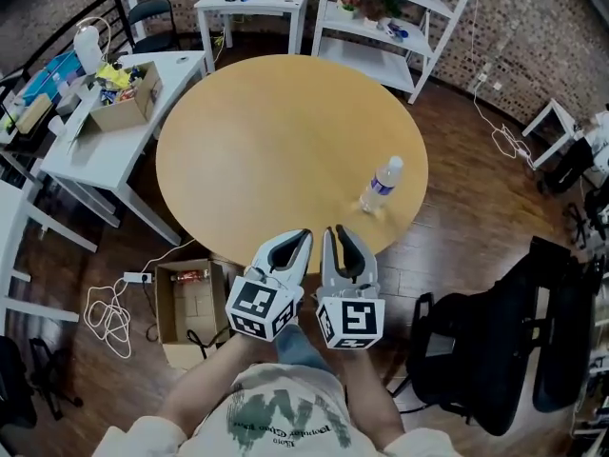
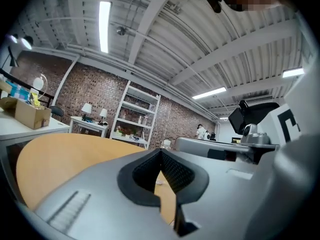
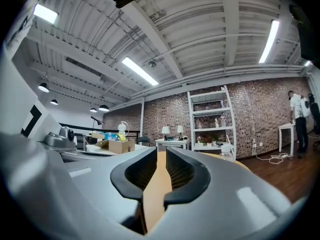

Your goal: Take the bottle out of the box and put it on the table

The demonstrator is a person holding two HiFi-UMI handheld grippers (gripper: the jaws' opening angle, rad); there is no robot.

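A clear water bottle [image 1: 383, 185] with a white cap and blue label stands upright on the right side of the round wooden table [image 1: 266, 141]. It also shows in the right gripper view, bottle [image 3: 226, 151] just right of the jaws. Both grippers hover side by side at the table's near edge, well short of the bottle. My left gripper [image 1: 303, 238] has its tips together and holds nothing [image 2: 160, 151]. My right gripper [image 1: 335, 233] keeps a narrow slit between its pads, with only tabletop seen through it [image 3: 161, 151]. An open cardboard box [image 1: 190, 303] sits on the floor to the left, under the table edge.
A white desk [image 1: 57, 160] at the left carries a cardboard box of oddments [image 1: 124, 98]. White shelving [image 1: 390, 27] stands behind the table. A black office chair [image 1: 514, 350] is at the right. A power strip and cables [image 1: 114, 303] lie beside the floor box.
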